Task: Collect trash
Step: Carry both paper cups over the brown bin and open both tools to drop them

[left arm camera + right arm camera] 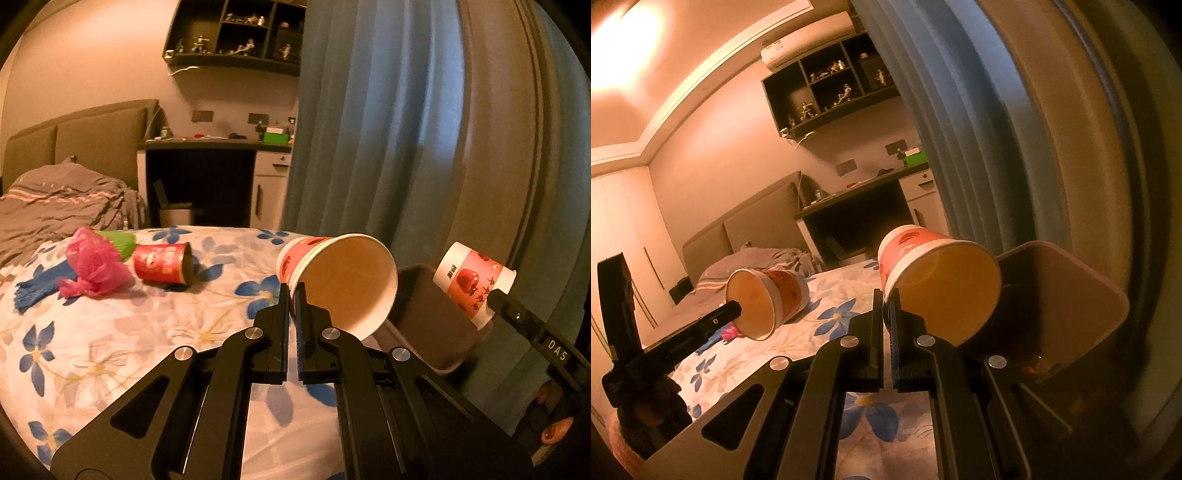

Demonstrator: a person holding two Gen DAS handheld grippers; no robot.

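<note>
My left gripper (293,291) is shut on the rim of a red-printed paper cup (347,284), which lies tilted with its mouth towards the camera, above the bed's edge. My right gripper (886,297) is shut on the rim of a second paper cup (945,291), just in front of the dark bin (1100,280). In the left wrist view that second cup (469,280) hangs over the bin (424,317), pinched by the right gripper (493,295). The right wrist view shows the left gripper (737,308) and its cup (757,299) over the bed.
A red tube-shaped can (162,264), a crumpled pink plastic bag (94,267), a green item (118,242) and a blue knitted cloth (40,286) lie on the flowered bedspread (110,332). A blue curtain (369,129) hangs behind the bin. A desk (218,142) stands beyond.
</note>
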